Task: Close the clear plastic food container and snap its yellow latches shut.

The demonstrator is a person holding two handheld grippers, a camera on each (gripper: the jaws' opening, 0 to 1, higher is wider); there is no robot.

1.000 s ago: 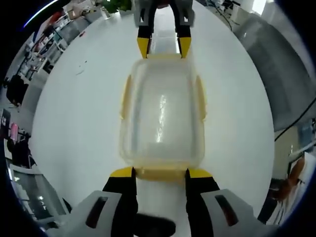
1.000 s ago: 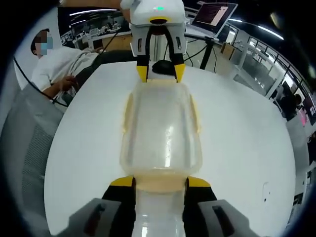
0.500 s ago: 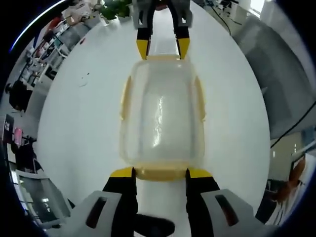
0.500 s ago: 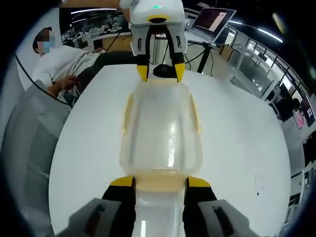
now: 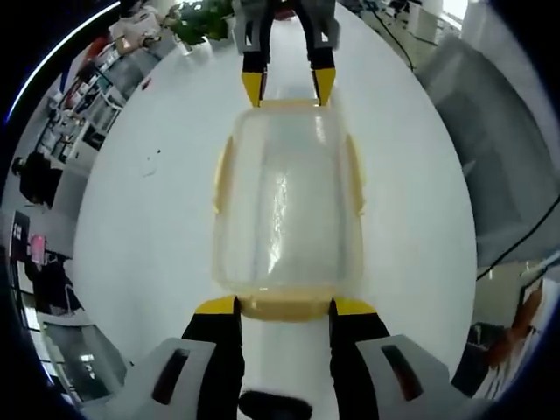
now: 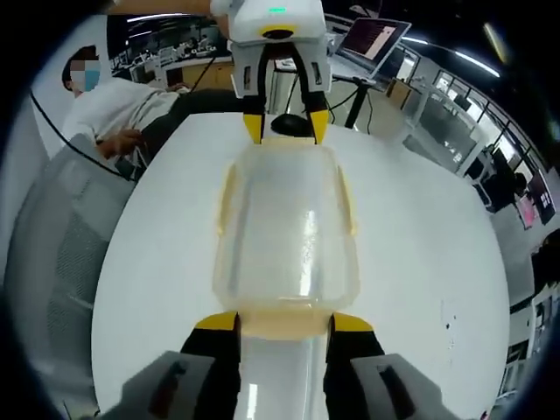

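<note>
Seated person behind container

Left gripper and right gripper: each had black jaws tipped in yellow, mounted on rounded light-grey housings with dark oval recesses.

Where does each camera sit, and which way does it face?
Left gripper view: rides the left claw, looking along the clear food container toward the right claw.
Right gripper view: rides the right claw, facing back at the left claw.
Shared: container, white table, both claws at opposite end latches.
</note>
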